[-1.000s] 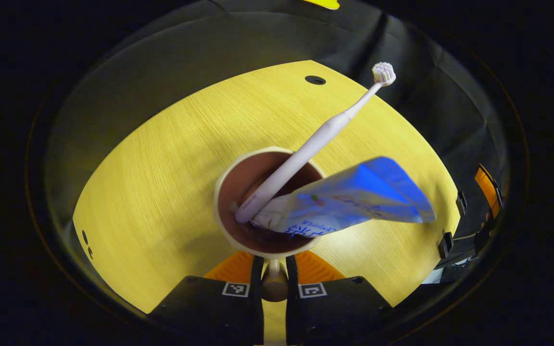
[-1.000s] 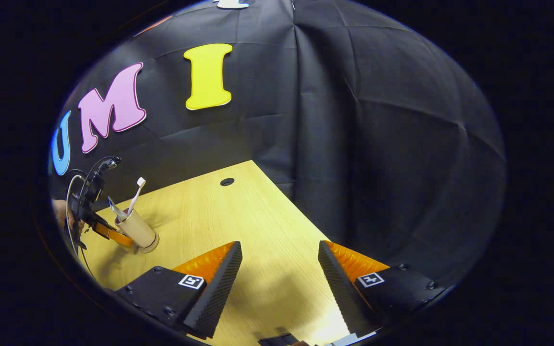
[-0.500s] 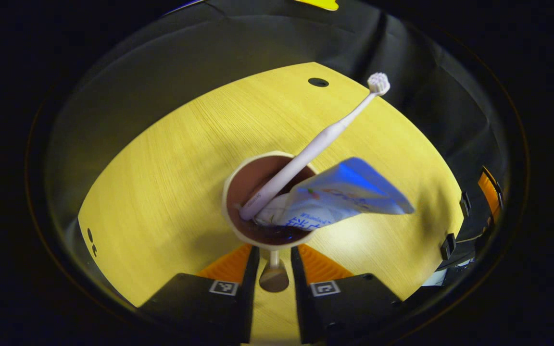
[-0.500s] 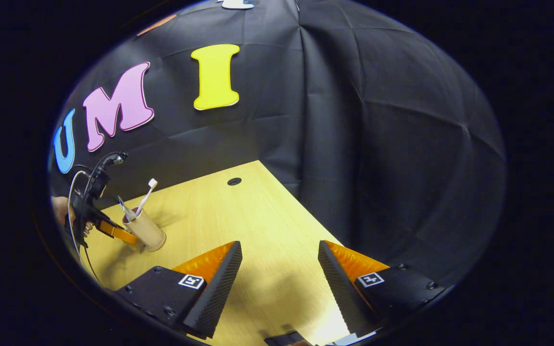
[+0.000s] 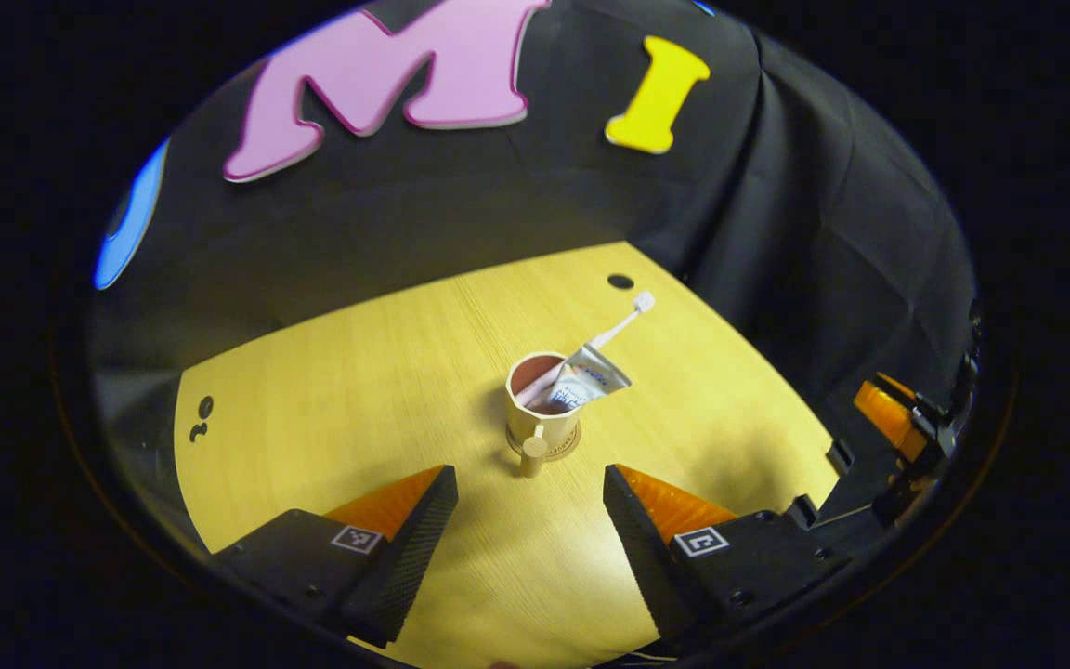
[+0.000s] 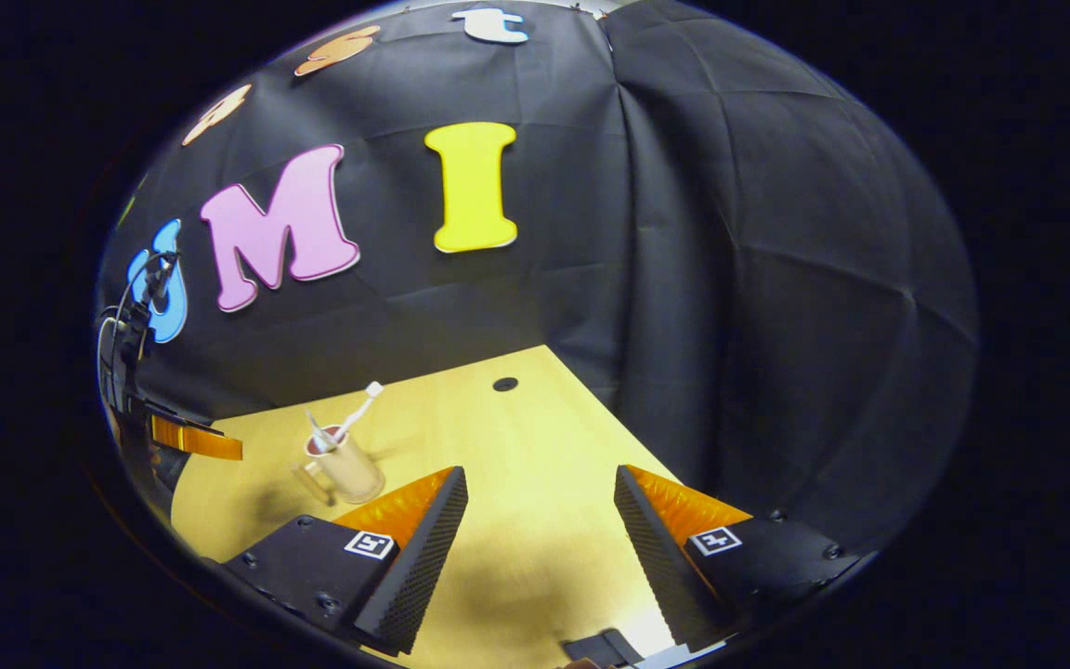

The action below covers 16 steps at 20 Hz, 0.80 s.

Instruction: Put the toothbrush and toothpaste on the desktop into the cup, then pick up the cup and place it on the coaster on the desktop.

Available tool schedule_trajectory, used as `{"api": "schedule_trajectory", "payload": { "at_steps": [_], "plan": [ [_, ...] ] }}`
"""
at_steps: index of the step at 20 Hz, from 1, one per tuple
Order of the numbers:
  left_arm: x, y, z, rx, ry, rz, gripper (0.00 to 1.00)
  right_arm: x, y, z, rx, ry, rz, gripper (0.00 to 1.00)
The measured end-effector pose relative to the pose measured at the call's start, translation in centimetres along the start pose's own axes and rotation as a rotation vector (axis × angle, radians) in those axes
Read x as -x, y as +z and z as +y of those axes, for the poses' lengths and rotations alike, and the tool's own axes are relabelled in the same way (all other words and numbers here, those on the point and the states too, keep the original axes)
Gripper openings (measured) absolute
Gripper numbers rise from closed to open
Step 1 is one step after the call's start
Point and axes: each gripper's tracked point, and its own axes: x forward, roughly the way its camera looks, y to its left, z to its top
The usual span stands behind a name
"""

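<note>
Tan cup (image 5: 542,401) holds toothbrush (image 5: 617,321) and toothpaste (image 5: 585,385), standing on the coaster (image 5: 568,446). Task looks finished. Left gripper (image 5: 526,530) and right gripper (image 6: 540,534) both spread, empty.

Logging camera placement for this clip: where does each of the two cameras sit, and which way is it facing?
Left gripper view: rides on the left gripper, looking forward and down over the desktop at the cup holding toothbrush and toothpaste; its open fingers show below.
Right gripper view: rides on the right gripper, facing the desk's far corner and booth wall; its open fingers show below, the left gripper at the left edge.
Shared: cup, toothbrush, desktop; each catches the other gripper.
</note>
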Motion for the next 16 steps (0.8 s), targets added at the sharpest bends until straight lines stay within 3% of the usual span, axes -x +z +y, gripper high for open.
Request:
{"api": "schedule_trajectory", "payload": {
  "at_steps": [8, 13, 16],
  "plan": [
    [16.3, -2.1, 1.3, 0.092, 0.150, -0.414, 0.98, 8.2, 3.1, 8.6, 0.101, 0.159, -0.082, 0.98],
    [23.9, -6.4, 2.6, 0.173, 0.226, -0.589, 0.98, 14.1, 2.5, 13.3, 0.115, 0.261, -0.117, 0.98],
    [26.6, -10.5, 2.7, 0.196, 0.275, -0.612, 0.97, 17.4, 0.7, 15.4, 0.127, 0.311, -0.109, 0.98]
  ]
}}
